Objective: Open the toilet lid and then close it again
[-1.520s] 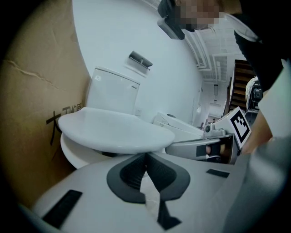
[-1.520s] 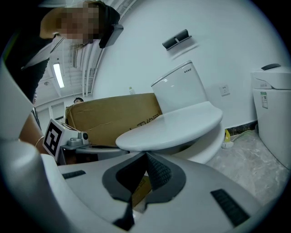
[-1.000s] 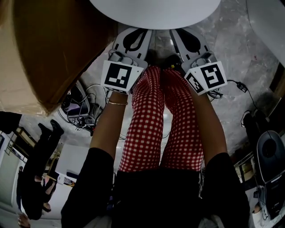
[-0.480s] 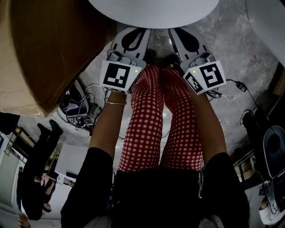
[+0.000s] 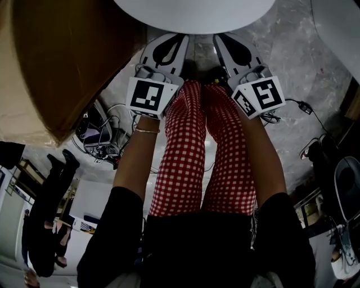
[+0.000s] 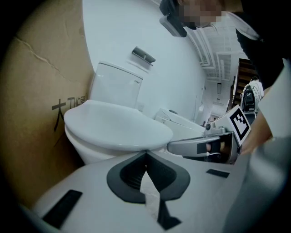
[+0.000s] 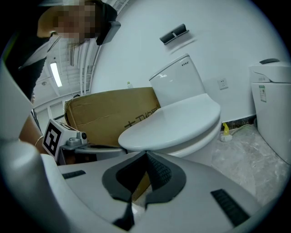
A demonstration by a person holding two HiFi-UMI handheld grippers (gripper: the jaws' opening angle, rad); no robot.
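Head view: both grippers point forward side by side above the red-checked trousers (image 5: pixel 191 157). The left gripper (image 5: pixel 179 40) and right gripper (image 5: pixel 222 39) have their tips just short of the lid's (image 5: pixel 194 14) white front edge. A cardboard box (image 5: pixel 62 62) fills the left side.

Left gripper view: the jaws are pressed together, tips meeting, with nothing between them. The lid (image 6: pixel 113 125) lies flat, down on the bowl, just ahead of the tips and slightly left. The tank (image 6: pixel 116 84) stands behind it, the box (image 6: pixel 41 113) is to the left, and the right gripper (image 6: pixel 175 146) is level alongside.

Right gripper view: its jaws are also closed on nothing. The lid (image 7: pixel 173 120) sits just beyond the tips, its rim close but not touched. The box (image 7: pixel 109 111) is behind the left gripper (image 7: pixel 97 146), and a second toilet (image 7: pixel 273 104) stands at the far right.
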